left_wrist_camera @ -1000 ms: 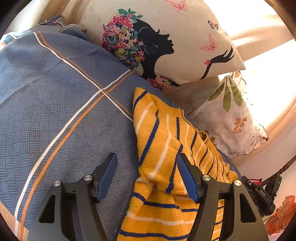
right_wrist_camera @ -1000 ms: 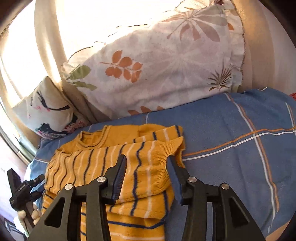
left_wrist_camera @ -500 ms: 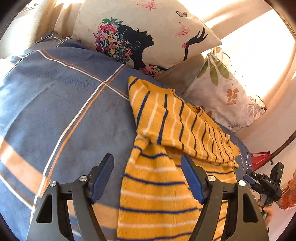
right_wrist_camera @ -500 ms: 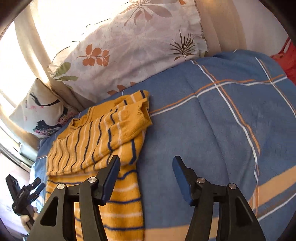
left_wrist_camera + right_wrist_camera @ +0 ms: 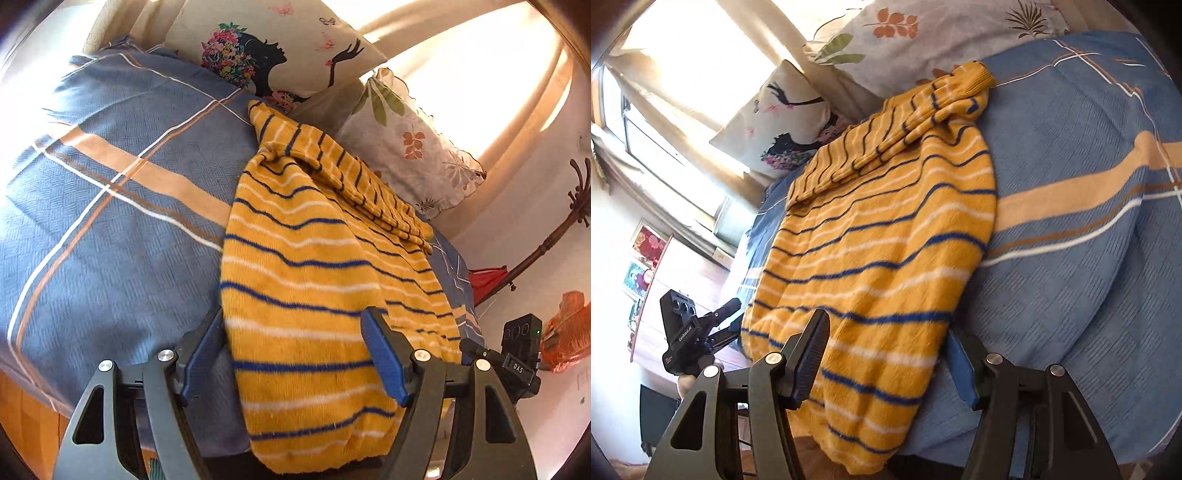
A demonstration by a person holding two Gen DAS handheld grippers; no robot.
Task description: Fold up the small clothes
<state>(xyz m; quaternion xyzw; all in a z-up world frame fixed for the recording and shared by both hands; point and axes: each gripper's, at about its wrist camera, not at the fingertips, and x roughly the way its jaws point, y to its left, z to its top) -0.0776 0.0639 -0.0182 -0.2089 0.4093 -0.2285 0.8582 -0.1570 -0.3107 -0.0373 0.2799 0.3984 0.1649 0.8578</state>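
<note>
Sweater [image 5: 310,302] hem now sits between both grippers' parted jaws (left [image 5: 295,354], right [image 5: 886,354]), formerly farther up.

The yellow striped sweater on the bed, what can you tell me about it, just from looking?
The sweater is a yellow knit with thin navy and white stripes. It lies flat on a blue checked bedspread, both sleeves folded in across its top near the pillows. Its hem hangs slightly over the bed's edge. Both grippers, left and right, are open and straddle the hem corners; whether they touch it is unclear.
</note>
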